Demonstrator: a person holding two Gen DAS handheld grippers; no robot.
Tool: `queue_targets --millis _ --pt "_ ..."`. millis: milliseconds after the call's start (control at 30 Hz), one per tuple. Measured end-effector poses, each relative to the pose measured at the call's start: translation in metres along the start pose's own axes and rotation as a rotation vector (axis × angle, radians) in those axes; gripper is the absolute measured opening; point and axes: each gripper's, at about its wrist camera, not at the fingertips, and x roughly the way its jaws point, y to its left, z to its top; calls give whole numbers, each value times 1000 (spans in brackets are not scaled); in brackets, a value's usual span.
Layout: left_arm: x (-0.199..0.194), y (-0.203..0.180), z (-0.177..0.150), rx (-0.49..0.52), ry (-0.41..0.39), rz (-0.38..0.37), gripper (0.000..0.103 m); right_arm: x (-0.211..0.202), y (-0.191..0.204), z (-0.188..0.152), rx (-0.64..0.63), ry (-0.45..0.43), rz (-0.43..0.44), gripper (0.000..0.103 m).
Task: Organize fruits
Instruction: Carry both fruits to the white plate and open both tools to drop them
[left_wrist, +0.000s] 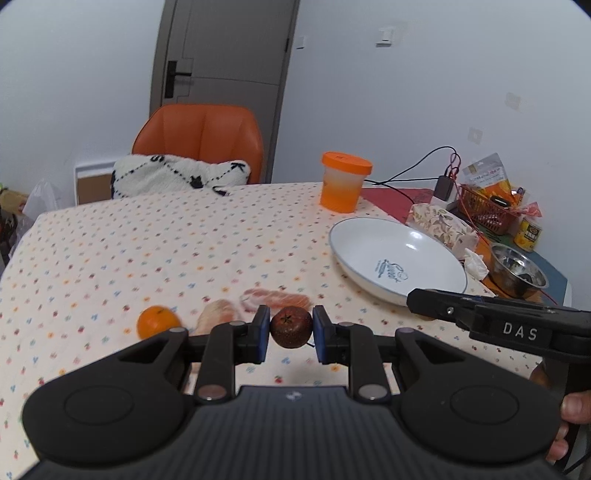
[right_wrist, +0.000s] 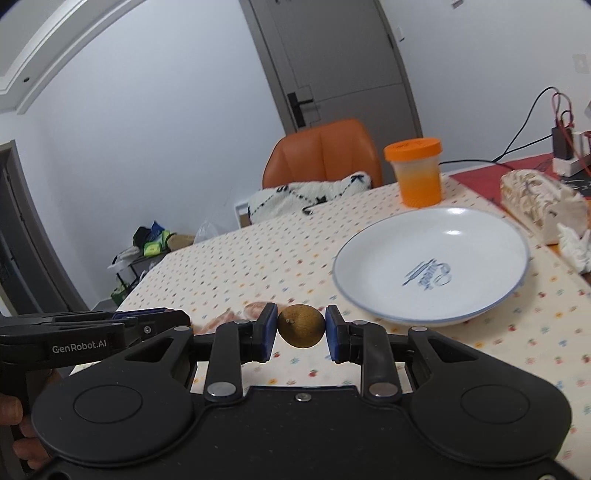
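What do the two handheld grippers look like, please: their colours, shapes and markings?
Both are matte black plastic. The left gripper and the right gripper each have two round black discs on a ribbed body, silver pivot rivets on linkage arms, and blue pads on the fingers. White lettering on their sides reads "DAS" on the right one and "GenRobot.AI" on the left one.

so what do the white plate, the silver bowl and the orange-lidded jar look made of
White plate: likely glazed ceramic, glossy highlight, printed logo. Silver bowl: apparently polished metal, mirror-like reflections. Orange-lidded jar: probably plastic, matte lid, translucent wall.
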Motion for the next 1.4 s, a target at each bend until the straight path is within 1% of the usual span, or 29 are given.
queue_targets --millis 333,767,1100,1400 --pt "15 -31 14 46 -7 -29 23 -13 -31 10 14 -48 -42 26" --pt "50 -64 28 110 7 -58 23 -15 -74 11 84 -76 -91 26" --pt "87 -87 39 141 37 -85 23 4 -95 18 92 -73 -95 26" --pt "121 -90 45 131 76 -72 23 28 -105 24 68 -52 -99 26"
